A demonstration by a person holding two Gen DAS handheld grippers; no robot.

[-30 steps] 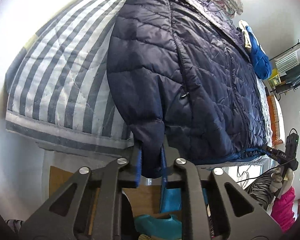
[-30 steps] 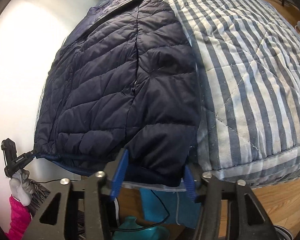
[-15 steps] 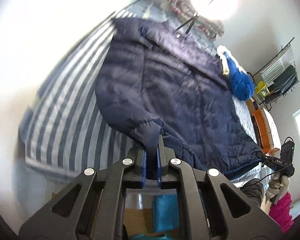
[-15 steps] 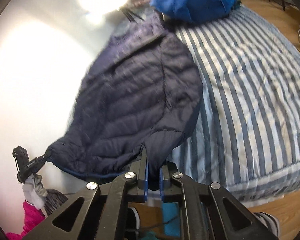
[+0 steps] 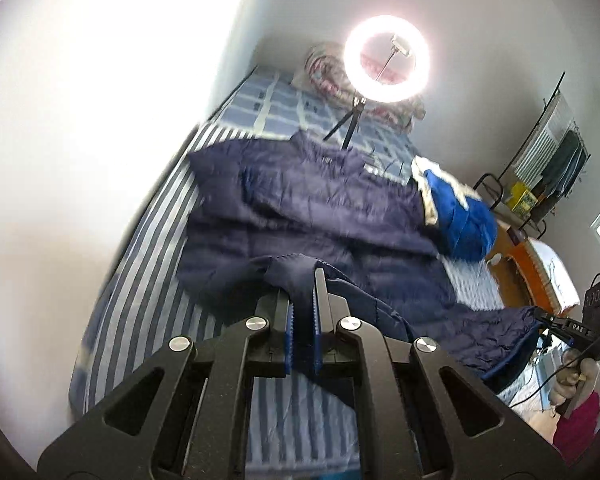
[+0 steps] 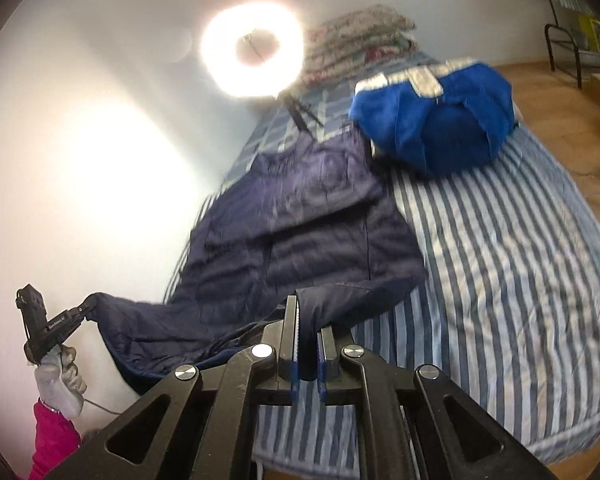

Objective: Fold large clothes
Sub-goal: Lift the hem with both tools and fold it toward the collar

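Note:
A dark navy quilted jacket (image 5: 316, 216) lies lengthwise on a blue-and-white striped bed (image 5: 148, 272), collar toward the far end. My left gripper (image 5: 302, 292) is shut on the jacket's near hem corner and holds it up off the bed. In the right wrist view the same jacket (image 6: 300, 224) stretches away, and my right gripper (image 6: 308, 320) is shut on the other hem corner. Each view shows the other gripper far off at the picture's edge, the right gripper (image 5: 548, 322) and the left gripper (image 6: 86, 306), pinching the hem, which sags between them.
A bright blue bundled garment (image 6: 432, 120) sits on the bed beside the jacket's shoulder. A ring light (image 5: 386, 60) on a tripod stands at the head of the bed before folded patterned bedding (image 6: 360, 44). Wooden floor (image 6: 560, 92) and a rack (image 5: 548, 152) lie to the right.
Both grippers rose with the jacket's hem, lifting the lower edge off the bed's end. The right jaws closed from partly open onto the fabric. Both views now look down the whole bed.

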